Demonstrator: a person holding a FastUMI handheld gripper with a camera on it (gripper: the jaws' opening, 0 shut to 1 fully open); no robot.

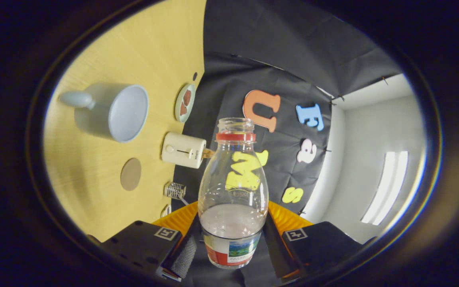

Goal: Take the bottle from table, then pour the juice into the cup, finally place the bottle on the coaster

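The gripper (231,243) at the bottom middle of the frame has two broad dark blocks at lower left and lower right, each carrying a small white square tag with a black pattern, with ribbed orange plastic between them and two textured fingers (185,253) angling inward.

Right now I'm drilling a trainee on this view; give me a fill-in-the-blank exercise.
1. The gripper is shut on the ____.
2. The bottle has no ____ on its neck.
3. The round brown coaster lies between the toaster and the ____.

Missing words: bottle; cap; cup
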